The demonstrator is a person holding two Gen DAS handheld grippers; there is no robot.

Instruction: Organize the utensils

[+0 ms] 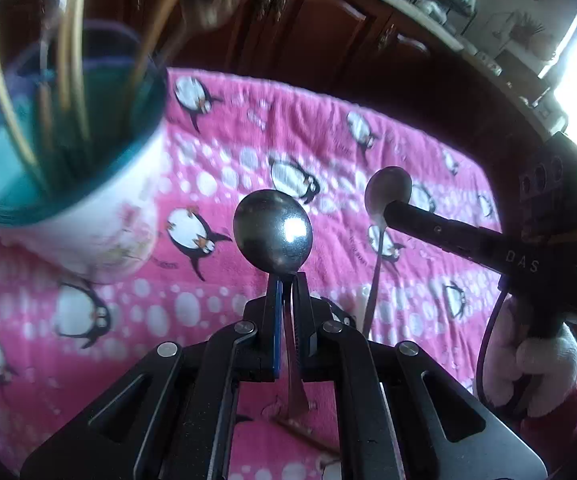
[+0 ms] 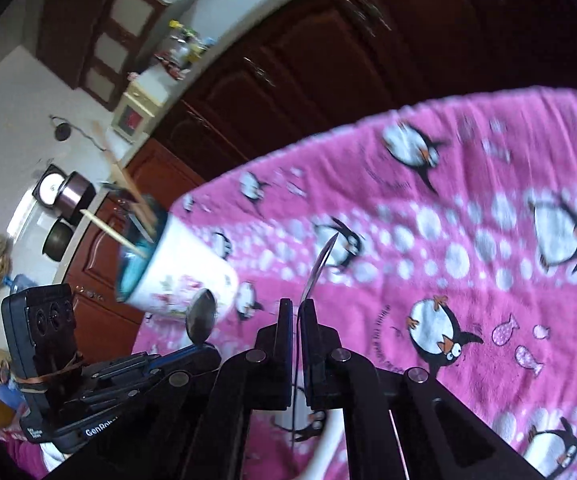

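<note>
My left gripper (image 1: 287,280) is shut on a steel spoon (image 1: 273,231), bowl up, held above the pink penguin cloth (image 1: 328,128). A white cup with a teal inside (image 1: 68,184) stands to its left and holds several wooden sticks and utensils. My right gripper (image 2: 297,305) is shut on a second spoon (image 2: 320,264), seen edge-on. That spoon also shows in the left wrist view (image 1: 388,192), gripped by the right gripper (image 1: 396,212). The cup (image 2: 184,276) and the left gripper (image 2: 198,348) with its spoon (image 2: 201,314) show at the left of the right wrist view.
Dark wooden cabinets (image 1: 308,24) run behind the cloth. A counter with pots (image 2: 68,200) and clutter lies beyond them. A wooden stick (image 1: 308,436) lies on the cloth under my left gripper.
</note>
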